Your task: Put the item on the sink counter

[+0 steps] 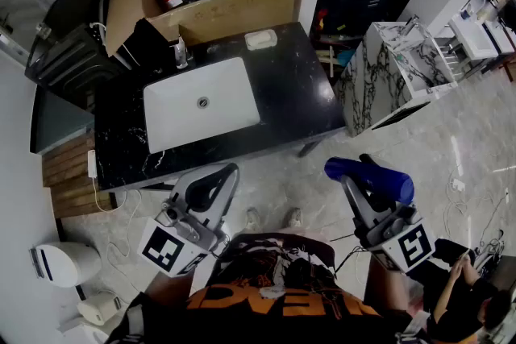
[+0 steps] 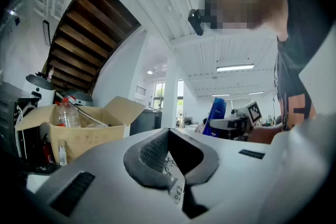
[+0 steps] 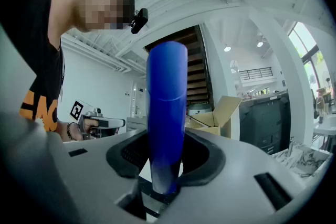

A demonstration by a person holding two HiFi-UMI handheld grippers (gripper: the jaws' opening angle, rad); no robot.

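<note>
The blue bottle (image 3: 167,113) is clamped between the jaws of the right tool (image 3: 167,160), which holds it in the air over the floor, apart from the black surface (image 1: 298,93) and its white sink (image 1: 201,102). The left tool (image 2: 169,157) is empty, its jaw tips together. A box (image 1: 226,8) sits behind the sink.
</note>
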